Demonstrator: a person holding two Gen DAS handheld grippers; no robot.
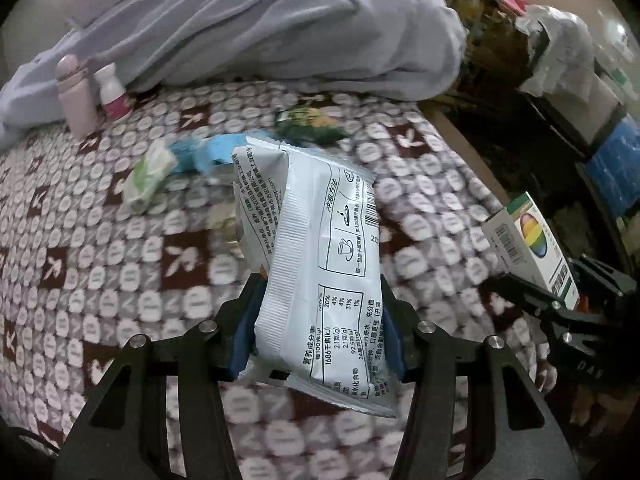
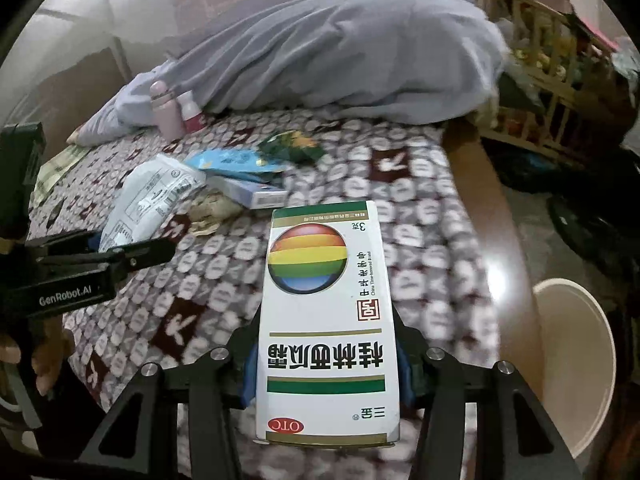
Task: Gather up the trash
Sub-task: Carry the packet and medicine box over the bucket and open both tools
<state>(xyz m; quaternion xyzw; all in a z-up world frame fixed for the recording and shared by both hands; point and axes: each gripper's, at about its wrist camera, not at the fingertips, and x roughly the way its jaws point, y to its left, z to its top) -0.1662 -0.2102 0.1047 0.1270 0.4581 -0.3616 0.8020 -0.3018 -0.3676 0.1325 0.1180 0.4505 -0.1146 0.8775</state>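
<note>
My left gripper [image 1: 318, 328] is shut on a white food packet [image 1: 316, 264] with printed tables, held above a patterned bed cover [image 1: 120, 280]. My right gripper [image 2: 326, 364] is shut on a white medicine box [image 2: 326, 320] with a rainbow ball and green stripes, also above the bed. Each gripper shows in the other's view: the right one with its box [image 1: 528, 244] at the right, the left one with its packet [image 2: 148, 204] at the left. More litter lies on the bed: a green wrapper [image 1: 310, 124], blue packaging [image 1: 208, 152], a tissue pack [image 1: 150, 174], a blue-white box [image 2: 252, 192].
A pink flask [image 1: 74, 92] and a small white bottle [image 1: 112, 94] stand at the back by a grey quilt [image 1: 260, 28]. A beige bin [image 2: 572, 364] stands on the floor beside the bed's right edge. A wooden cot [image 2: 552, 80] and clutter fill the right.
</note>
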